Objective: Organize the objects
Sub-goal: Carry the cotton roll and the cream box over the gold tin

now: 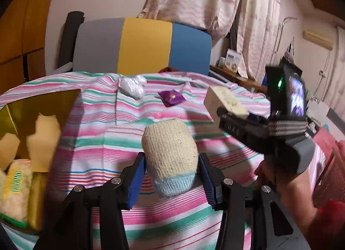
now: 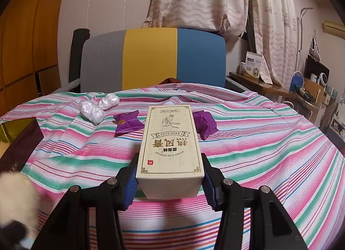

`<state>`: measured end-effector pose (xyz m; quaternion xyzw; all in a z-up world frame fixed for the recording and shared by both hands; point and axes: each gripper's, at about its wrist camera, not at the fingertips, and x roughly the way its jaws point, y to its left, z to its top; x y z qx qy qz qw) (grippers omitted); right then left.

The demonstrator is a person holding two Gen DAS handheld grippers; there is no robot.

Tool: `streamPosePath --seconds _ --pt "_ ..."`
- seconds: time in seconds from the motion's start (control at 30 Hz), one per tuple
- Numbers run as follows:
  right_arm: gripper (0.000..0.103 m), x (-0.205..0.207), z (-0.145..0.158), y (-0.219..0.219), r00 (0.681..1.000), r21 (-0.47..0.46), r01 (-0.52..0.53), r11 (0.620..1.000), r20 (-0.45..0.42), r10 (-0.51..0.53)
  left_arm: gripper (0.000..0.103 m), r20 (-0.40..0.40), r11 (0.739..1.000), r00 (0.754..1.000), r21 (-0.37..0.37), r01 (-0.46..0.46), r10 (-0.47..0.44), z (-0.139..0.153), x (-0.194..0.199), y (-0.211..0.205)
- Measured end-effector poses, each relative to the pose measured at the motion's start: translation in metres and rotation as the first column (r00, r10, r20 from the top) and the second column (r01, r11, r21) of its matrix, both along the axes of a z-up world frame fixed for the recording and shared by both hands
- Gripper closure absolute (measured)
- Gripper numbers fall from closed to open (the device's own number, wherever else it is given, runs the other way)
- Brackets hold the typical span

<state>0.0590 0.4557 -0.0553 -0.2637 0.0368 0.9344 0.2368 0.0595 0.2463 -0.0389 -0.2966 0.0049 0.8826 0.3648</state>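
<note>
- Striped cloth fills lower frame; loose wrinkles could snag anything dragged across it.
- Gold box, left edge of left view, cut off; contents partly hidden, bagged item unclear.
- Cream carton, centre of right view, clamped at its near end by right gripper. Long overhang: may pivot or slip.
- Knit roll, centre, squeezed by left gripper; soft, could squirm out.
- Purple sachets loose mid-frame; second one half hidden behind carton.
</note>
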Motion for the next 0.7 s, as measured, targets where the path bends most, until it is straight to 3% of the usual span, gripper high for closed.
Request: streamPosePath --seconds 0.4,0.7 --pt "0.051 -0.004 -0.002 -0.006 1.0 0.027 -0.003 1.0 0.026 0.002 0.054 0.016 0.985 0.991 0.105 -0.137 0.136 0.035 -0.017 -0.071" --pt "0.051 -0.002 0.002 -0.015 0.999 0.037 -0.043 0.998 0.032 0.041 0.054 0.076 0.946 0.951 0.109 -0.306 0.299 0.03 -0.055 -0.129"
